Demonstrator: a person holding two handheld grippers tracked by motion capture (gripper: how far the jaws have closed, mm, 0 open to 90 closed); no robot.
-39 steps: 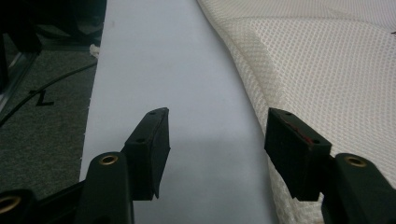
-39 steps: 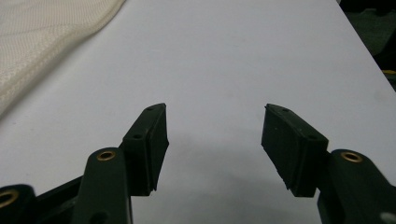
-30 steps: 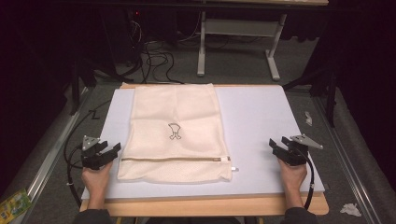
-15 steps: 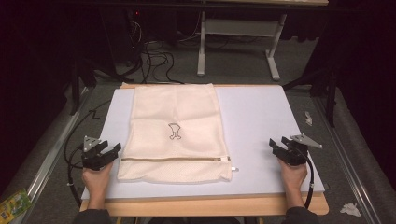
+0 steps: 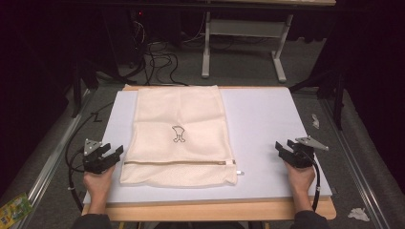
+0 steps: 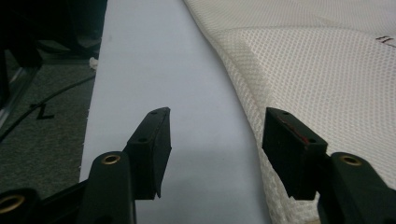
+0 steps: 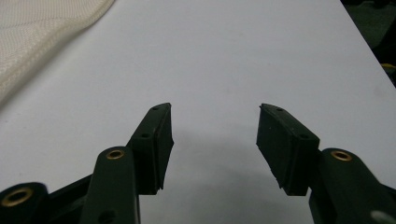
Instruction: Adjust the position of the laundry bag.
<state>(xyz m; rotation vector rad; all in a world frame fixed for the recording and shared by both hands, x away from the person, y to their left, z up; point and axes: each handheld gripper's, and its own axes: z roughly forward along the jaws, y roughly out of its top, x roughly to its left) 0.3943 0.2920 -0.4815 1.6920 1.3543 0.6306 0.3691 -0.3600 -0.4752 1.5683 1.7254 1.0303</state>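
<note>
On the white mat (image 5: 267, 124), both tongs gape empty, the left tongs (image 5: 113, 156) beside the mesh bag (image 5: 179, 133), the right tongs (image 5: 282, 149) well apart

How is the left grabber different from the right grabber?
The left gripper sits right at the edge of the cream mesh bag; the right gripper sits well away from it, over the bare white board. One left jaw overlaps the mesh; both right jaws frame bare board. Both are black, open and empty.

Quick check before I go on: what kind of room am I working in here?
Probably a lab or workshop data-collection bench, not a home: a white work mat on a wooden table, loose cables on grey carpet, and a metal desk frame behind. A mesh laundry bag lies on the mat.
</note>
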